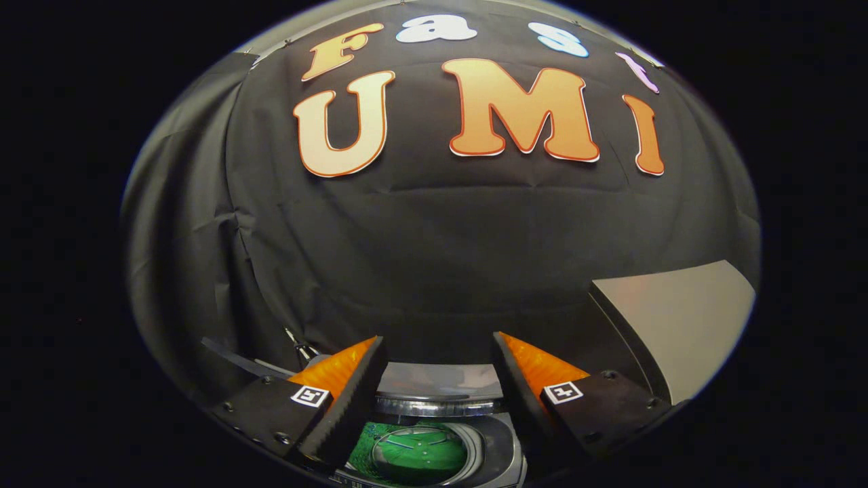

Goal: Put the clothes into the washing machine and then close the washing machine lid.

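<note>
My gripper [439, 356] stands open, its two orange-and-black fingers [339, 379] spread apart with nothing between them. Below and between the fingers lies the washing machine [441, 403], seen from above, with a grey rim around its round opening. Something green [413, 451] shows inside that opening, behind what looks like a shiny round lid or drum ring; I cannot tell whether it is cloth. The gripper hangs above the machine without touching it.
A grey flat panel [678, 318] rises at an angle to the right of the fingers. A thin dark bar and a small metal fitting [302, 349] sit just left of the left finger. The black cloth wall stands close behind the machine.
</note>
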A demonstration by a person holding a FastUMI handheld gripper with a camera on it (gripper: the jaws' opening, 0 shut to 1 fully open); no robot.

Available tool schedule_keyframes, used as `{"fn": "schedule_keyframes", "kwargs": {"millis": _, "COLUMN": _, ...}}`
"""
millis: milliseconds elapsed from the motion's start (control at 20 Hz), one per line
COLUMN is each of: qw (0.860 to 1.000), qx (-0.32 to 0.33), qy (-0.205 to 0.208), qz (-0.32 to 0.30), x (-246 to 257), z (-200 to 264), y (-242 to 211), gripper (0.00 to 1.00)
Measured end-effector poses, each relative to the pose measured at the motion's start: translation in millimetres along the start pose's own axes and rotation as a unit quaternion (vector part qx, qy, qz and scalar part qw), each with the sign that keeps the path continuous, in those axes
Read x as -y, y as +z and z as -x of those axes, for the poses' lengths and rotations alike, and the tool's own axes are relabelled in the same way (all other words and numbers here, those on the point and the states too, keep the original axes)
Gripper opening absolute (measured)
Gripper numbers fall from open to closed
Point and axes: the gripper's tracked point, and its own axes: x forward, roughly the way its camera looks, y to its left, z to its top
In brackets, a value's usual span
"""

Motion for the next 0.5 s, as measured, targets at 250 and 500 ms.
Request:
{"fn": "schedule_keyframes", "kwargs": {"millis": 250, "qw": 1.0, "qx": 0.004, "qy": 0.007, "qz": -0.001, "x": -3.5, "z": 21.1, "y": -23.2, "gripper": 0.99}}
{"fn": "schedule_keyframes", "kwargs": {"millis": 500, "qw": 0.999, "qx": -0.04, "qy": 0.004, "qz": 0.007, "x": -0.4, "z": 34.1, "y": -79.5, "gripper": 0.99}}
